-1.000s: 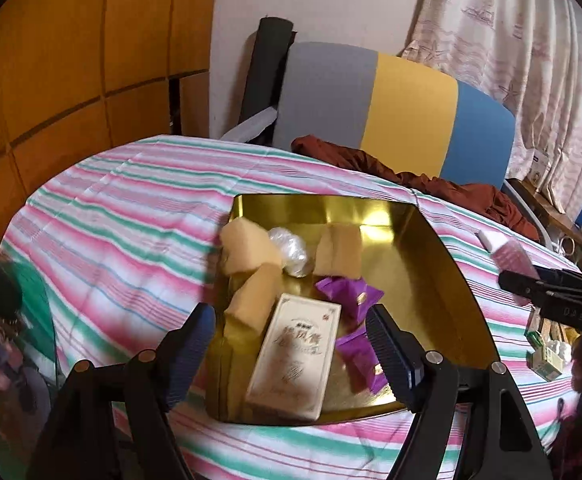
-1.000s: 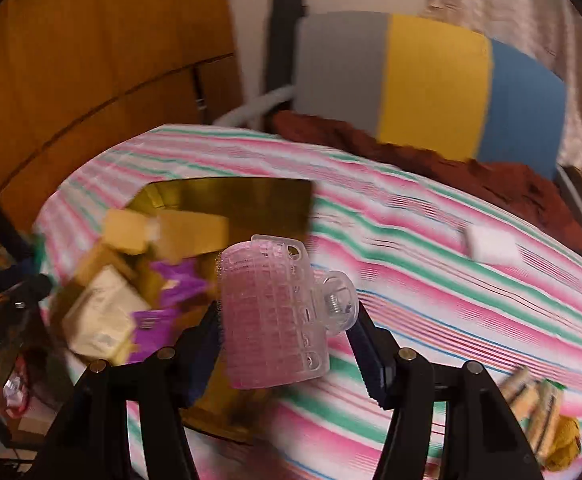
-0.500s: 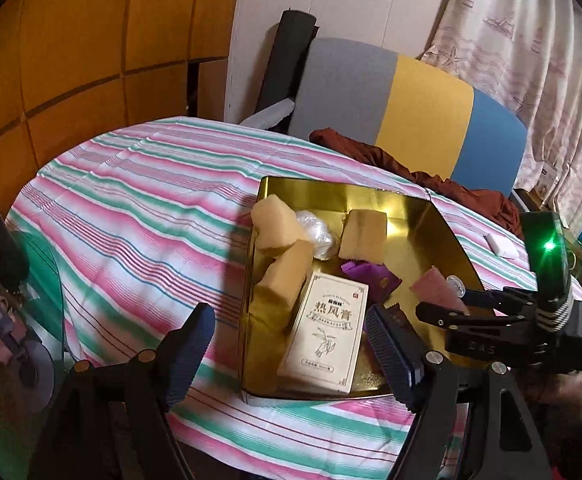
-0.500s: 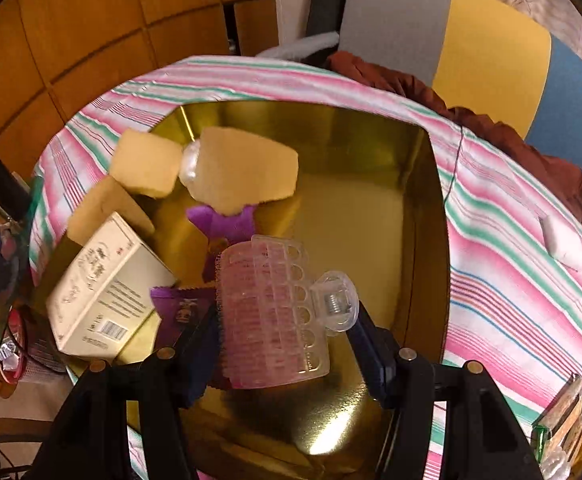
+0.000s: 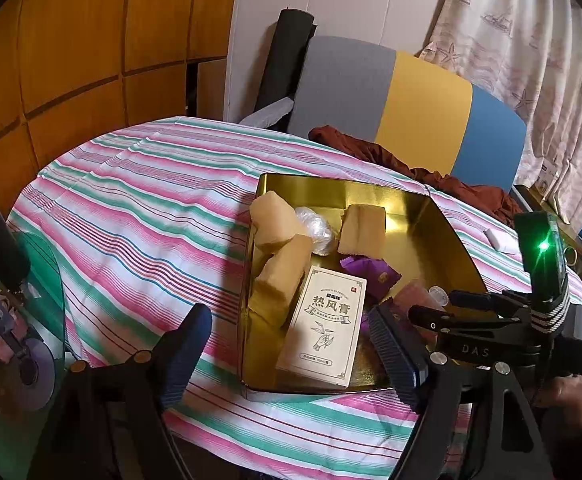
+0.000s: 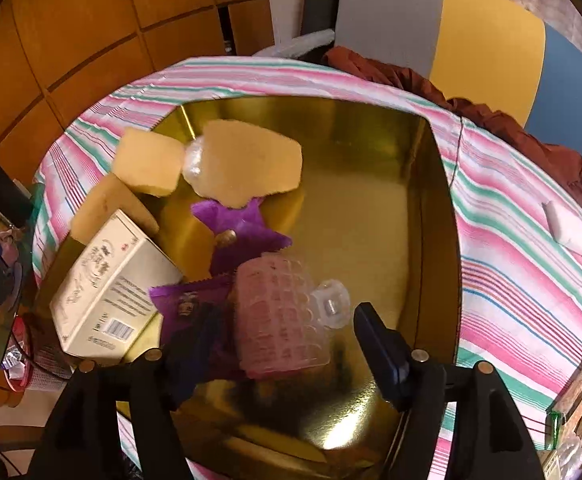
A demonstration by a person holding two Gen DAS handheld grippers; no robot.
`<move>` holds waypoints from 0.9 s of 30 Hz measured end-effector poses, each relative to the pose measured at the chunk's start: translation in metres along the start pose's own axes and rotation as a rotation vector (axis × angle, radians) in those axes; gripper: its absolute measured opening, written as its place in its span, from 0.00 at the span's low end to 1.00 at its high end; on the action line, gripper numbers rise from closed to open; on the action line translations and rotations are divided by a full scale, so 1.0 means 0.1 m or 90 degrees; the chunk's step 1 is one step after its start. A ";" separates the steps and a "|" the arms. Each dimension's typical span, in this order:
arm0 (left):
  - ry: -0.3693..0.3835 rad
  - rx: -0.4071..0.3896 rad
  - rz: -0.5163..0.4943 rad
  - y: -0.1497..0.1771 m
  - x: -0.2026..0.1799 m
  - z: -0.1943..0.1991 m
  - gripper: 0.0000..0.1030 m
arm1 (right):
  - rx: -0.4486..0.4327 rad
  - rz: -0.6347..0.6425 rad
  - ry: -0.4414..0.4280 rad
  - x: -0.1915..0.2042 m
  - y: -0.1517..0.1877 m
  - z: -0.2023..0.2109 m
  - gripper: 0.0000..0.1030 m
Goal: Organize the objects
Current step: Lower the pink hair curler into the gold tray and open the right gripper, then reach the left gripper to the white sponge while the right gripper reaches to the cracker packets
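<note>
Pink hair clip lies in the gold tin, low in the near part, resting against a purple packet. It sits between the right gripper's fingers, but the jaws stand wider than the clip: the right pad is clear of it, with the clip's clear hinge in the gap. The left pad is blurred and dark; cannot tell if it touches. Judgement: clip is released or in the act of release, not clamped.

Tin contents as visible: three tan sponge blocks toward the far-left corner, a clear wrapped ball between them, a second purple packet, a cream box lying along the near-left wall. The right half of the tin floor is bare.

Progress: most items appear gathered. Outside the tin, on the striped bench: a small white block well to the right of the tin, and some packets at the near-right bench edge. These are likely what remains, if they belong to the set.

Left gripper hovers over the near edge of the tin, jaws wide, holding nothing and touching nothing. The cream box shows between its pads but lies below and beyond them.

Seen from the left wrist, the right gripper reaches into the tin from the right side.
</note>
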State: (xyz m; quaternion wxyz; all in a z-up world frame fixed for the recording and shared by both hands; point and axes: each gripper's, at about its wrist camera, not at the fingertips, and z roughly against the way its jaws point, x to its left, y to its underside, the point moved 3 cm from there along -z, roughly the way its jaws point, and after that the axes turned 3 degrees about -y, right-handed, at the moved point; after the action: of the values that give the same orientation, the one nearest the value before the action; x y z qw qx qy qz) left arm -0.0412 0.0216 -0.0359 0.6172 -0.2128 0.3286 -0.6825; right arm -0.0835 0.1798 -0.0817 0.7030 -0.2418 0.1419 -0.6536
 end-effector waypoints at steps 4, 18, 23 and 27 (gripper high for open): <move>0.003 -0.004 -0.008 0.00 -0.03 0.04 0.80 | -0.037 0.001 0.002 0.03 -0.03 0.15 0.71; 0.031 -0.015 -0.068 0.00 -0.40 0.13 0.83 | -0.123 -0.054 0.049 -0.40 0.12 0.82 0.76; 0.047 -0.016 -0.099 -0.01 -0.62 0.15 0.83 | -0.131 -0.090 0.082 -0.73 0.25 0.99 0.76; 0.071 -0.015 -0.128 -0.02 -0.82 0.15 0.83 | -0.133 -0.130 0.107 -1.07 0.37 1.10 0.77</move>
State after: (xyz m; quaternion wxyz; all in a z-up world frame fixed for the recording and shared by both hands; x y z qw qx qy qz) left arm -0.0197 0.0990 -0.0147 0.5238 -0.2137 0.3472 -0.7479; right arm -0.0068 0.3031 -0.0209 0.5899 -0.2712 0.2419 -0.7210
